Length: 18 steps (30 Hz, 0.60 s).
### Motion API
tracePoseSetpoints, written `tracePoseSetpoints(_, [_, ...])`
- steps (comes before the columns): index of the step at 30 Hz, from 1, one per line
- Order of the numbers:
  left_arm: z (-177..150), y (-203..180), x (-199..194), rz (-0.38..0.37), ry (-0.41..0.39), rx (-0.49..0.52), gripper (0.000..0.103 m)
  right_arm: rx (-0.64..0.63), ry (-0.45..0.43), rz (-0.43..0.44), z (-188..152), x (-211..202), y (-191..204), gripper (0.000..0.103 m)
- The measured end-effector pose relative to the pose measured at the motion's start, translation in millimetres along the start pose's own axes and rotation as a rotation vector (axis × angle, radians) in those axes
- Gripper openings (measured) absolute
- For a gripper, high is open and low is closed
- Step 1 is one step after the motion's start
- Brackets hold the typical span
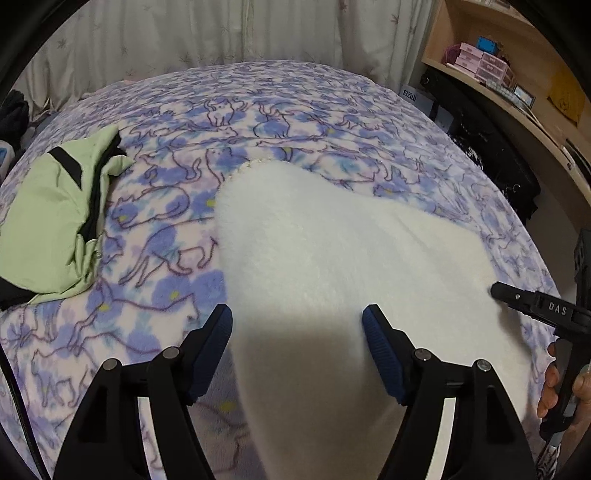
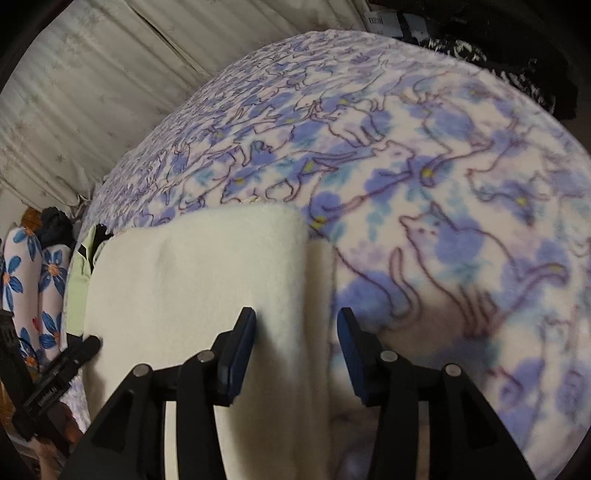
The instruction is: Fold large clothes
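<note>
A white fleecy garment (image 1: 332, 243) lies folded flat on the bed's cat-print blanket (image 1: 258, 110). My left gripper (image 1: 297, 321) is open and wide, straddling the garment's left edge: one finger is over the blanket, the other over the white cloth. In the right wrist view my right gripper (image 2: 297, 328) hangs open over the garment (image 2: 192, 280), with its right edge and a lower layer between the fingers and no pad pressing. One of the right gripper's fingers (image 1: 517, 297) shows at the garment's right edge, with a hand behind it.
A light green garment with black trim (image 1: 55, 221) lies crumpled on the bed's left side. A wooden shelf with boxes (image 1: 487, 62) and dark items stand to the right of the bed. Pale curtains (image 1: 184, 29) hang behind. Flower-print cloth (image 2: 29, 280) sits at the left.
</note>
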<state>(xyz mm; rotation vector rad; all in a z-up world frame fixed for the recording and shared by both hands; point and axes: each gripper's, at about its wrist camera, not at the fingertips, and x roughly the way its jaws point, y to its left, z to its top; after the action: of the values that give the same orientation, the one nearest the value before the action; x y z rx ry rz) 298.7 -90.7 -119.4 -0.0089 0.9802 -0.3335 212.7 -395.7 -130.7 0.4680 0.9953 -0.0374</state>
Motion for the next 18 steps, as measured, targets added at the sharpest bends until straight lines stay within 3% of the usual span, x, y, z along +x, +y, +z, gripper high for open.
tracePoseSetpoints(7, [-12, 7, -43, 0.068, 0.001, 0.033, 0.071, -0.085, -0.019, 0.030, -25, -46, 18, 0.047])
tracePoseSetpoints(18, [-51, 16, -91, 0.039, 0.056, 0.000, 0.072, -0.188, -0.011, 0.035, -70, -86, 45, 0.049])
